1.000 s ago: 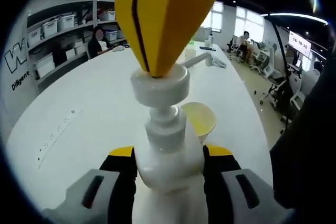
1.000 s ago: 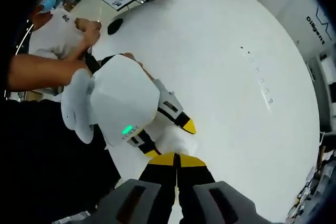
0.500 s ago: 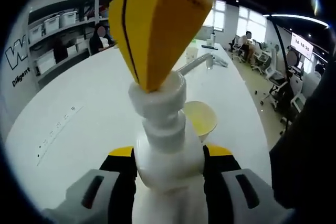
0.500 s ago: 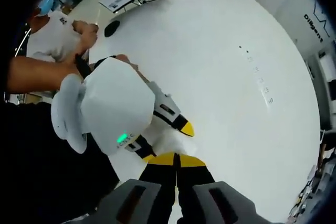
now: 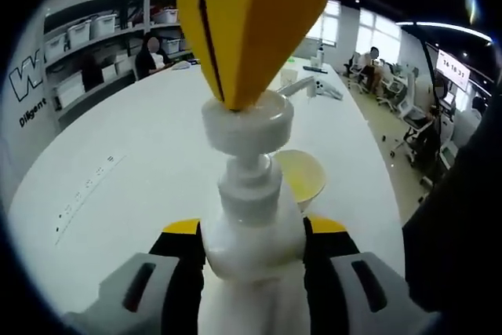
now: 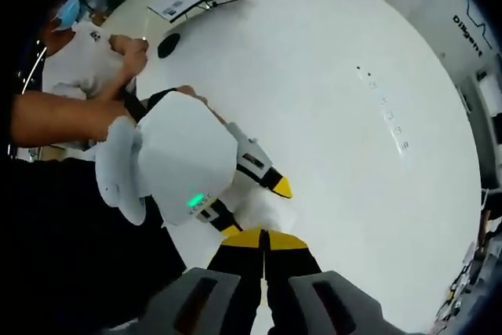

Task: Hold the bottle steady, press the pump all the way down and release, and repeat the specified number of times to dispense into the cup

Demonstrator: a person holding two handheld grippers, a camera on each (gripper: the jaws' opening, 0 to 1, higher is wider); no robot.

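One white surface (image 5: 118, 162) carries everything, long and rounded, with a faint row of small marks on it. On it stands one white bottle (image 5: 251, 253), upright, its lower body cut off at the bottom of my left gripper view. My left tongs (image 5: 252, 233) are clamped on the bottle's shoulder, one yellow-tipped jaw on each side, both touching it. My right tongs (image 5: 251, 25) come down from above in that view, the two yellow jaws pressed together, their tip resting on the flat top of the one pump (image 5: 247, 121). The pump's stem shows between its head and the collar. Its spout points away from me and its end is hard to make out against the surface. One yellow cup (image 5: 302, 178) stands just beyond the bottle, partly hidden behind the pump collar; I cannot tell what is in it.

In my right gripper view my right tongs (image 6: 264, 239) are closed with nothing between the jaws, and the left tongs (image 6: 259, 194) lie just ahead, gripping the bottle, which is mostly hidden there. My hand (image 6: 125, 52) shows at the left.
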